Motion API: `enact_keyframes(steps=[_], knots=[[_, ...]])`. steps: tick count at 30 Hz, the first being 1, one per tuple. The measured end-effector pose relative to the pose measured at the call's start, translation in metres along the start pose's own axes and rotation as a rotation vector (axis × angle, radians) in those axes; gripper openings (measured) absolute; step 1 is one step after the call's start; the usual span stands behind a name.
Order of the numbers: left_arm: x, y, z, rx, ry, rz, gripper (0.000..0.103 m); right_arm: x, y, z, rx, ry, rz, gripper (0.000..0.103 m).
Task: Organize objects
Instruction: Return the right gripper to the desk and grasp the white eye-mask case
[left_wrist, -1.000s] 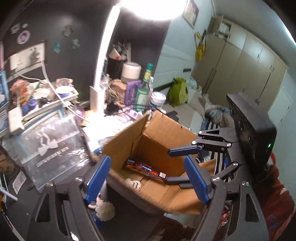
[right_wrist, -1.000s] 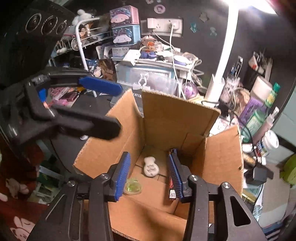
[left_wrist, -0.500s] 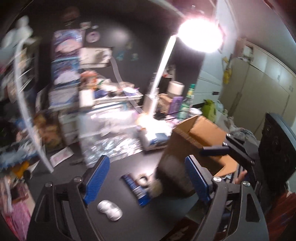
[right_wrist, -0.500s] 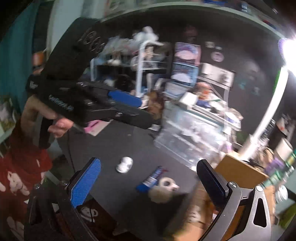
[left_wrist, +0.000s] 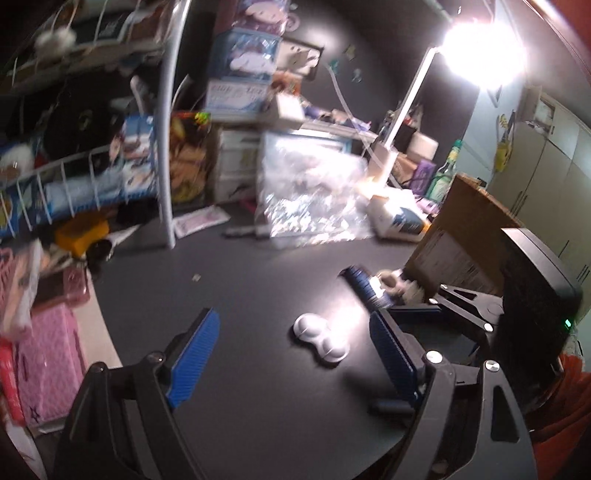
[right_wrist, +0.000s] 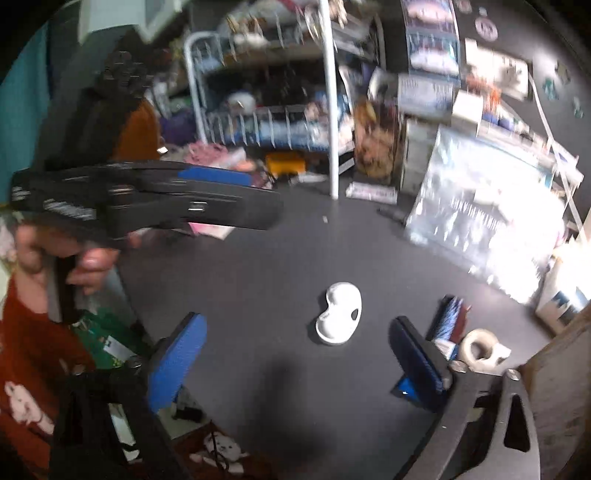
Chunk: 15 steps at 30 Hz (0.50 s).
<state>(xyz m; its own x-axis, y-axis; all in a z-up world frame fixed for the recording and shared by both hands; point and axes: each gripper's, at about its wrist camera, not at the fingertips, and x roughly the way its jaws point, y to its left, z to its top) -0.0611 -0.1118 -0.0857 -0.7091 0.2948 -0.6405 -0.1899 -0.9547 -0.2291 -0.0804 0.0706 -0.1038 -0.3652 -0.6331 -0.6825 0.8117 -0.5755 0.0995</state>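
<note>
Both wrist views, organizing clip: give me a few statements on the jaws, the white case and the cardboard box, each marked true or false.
1. The left gripper has its jaws open and holds nothing. True.
2. The white peanut-shaped case lies inside the cardboard box. False: it lies on the dark tabletop, outside the box.
3. The right gripper is shut on the white case. False: its jaws are wide open and the case sits on the table ahead of them.
4. A blue packet and a roll of tape lie on the table near the box. True.
5. The desk lamp is switched off. False: it shines brightly.
</note>
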Motion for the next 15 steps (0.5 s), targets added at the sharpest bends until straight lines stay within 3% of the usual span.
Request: enact_keyframes(steps=[4,10,14,15], knots=[[0.005,0.009,-0.012,-0.017,0.009,-0.011,0.081,0.025,-0.012,-0.005,0.031,0.037,-0.009,0.083],[0.008,0.017,-0.016,-0.036,0.007,-0.015,0.081,0.047,-0.018,-0.002,0.029,0.089,-0.057,0.055],[0.011,0.020,-0.016,-0.039,0.012,-0.022,0.081,0.050,-0.023,-0.003,0.038,0.089,-0.065,0.029],[0.011,0.020,-0.015,-0.040,0.013,-0.023,0.081,0.049,-0.024,-0.004,0.042,0.087,-0.062,0.029]])
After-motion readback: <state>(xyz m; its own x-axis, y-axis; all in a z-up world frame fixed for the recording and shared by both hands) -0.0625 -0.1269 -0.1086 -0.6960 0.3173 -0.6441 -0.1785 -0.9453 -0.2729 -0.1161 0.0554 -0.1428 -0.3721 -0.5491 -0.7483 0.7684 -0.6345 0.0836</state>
